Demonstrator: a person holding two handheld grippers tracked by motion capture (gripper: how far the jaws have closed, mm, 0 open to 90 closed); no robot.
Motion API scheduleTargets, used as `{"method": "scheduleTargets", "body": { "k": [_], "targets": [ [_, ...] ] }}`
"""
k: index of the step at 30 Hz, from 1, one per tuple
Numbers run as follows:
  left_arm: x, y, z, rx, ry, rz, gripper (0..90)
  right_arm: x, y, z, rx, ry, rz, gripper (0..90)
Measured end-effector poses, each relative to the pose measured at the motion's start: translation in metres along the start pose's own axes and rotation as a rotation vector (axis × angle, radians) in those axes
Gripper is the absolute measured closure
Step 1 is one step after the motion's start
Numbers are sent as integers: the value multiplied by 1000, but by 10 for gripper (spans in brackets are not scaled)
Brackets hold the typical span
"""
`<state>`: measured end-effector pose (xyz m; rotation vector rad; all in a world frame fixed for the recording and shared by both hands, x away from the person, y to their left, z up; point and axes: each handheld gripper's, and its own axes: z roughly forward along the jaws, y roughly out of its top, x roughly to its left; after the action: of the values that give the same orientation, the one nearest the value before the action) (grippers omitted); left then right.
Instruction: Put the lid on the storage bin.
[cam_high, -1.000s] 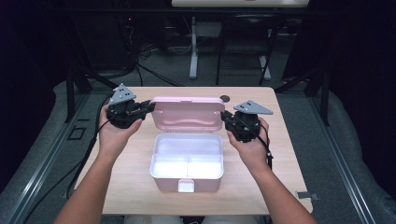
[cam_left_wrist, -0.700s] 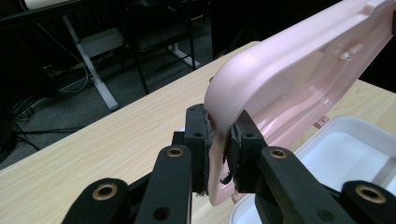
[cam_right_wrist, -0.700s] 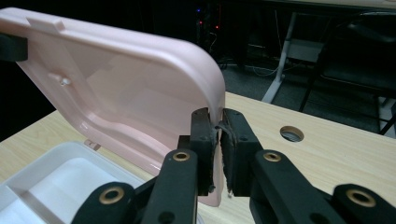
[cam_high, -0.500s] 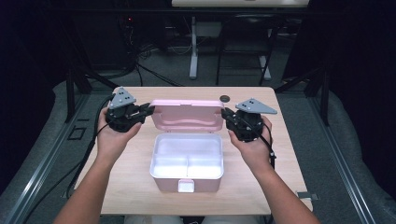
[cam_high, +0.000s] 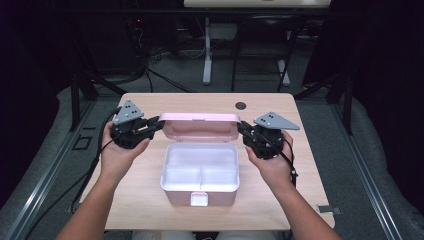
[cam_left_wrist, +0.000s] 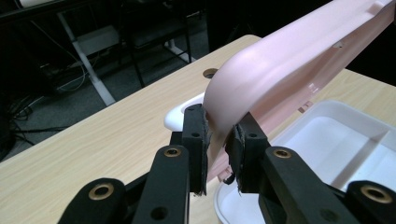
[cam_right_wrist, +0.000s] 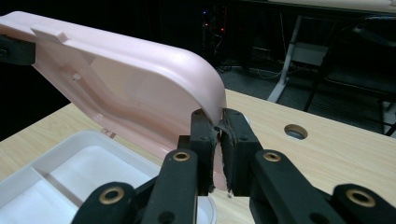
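Two grippers share one lid; the counter (cam_high: 150, 210) carries a white box (cam_high: 200, 172) at its middle, its pink lid (cam_high: 200, 126) hinged at the far edge and standing roughly upright, neither flat open nor shut; judging by that, the lid is about midway through its swing, and whichever way it is bound, the rest of the arc is left. The box's two compartments lie bare. The left gripper (cam_high: 156, 123) has the lid's left corner between its jaws, which have just been easing apart, though the pads (cam_left_wrist: 198, 140) look to be touching the plastic; the right gripper (cam_high: 243, 129) is clamped tight on the right corner.
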<state>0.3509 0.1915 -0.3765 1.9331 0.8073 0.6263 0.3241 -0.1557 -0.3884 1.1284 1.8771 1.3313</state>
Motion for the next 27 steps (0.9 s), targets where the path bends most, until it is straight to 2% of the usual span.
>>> {"method": "scheduleTargets", "body": {
  "k": [12, 19, 27],
  "targets": [
    [-11, -9, -11, 18, -2, 26, 758, 8, -12, -12, -1, 15, -21, 822],
    [-15, -14, -14, 20, -12, 19, 740, 11, -19, -17, -3, 21, -32, 815],
    [-20, -21, -18, 25, -22, 20, 729, 13, -26, -21, 2, 34, -22, 804]
  ]
}}
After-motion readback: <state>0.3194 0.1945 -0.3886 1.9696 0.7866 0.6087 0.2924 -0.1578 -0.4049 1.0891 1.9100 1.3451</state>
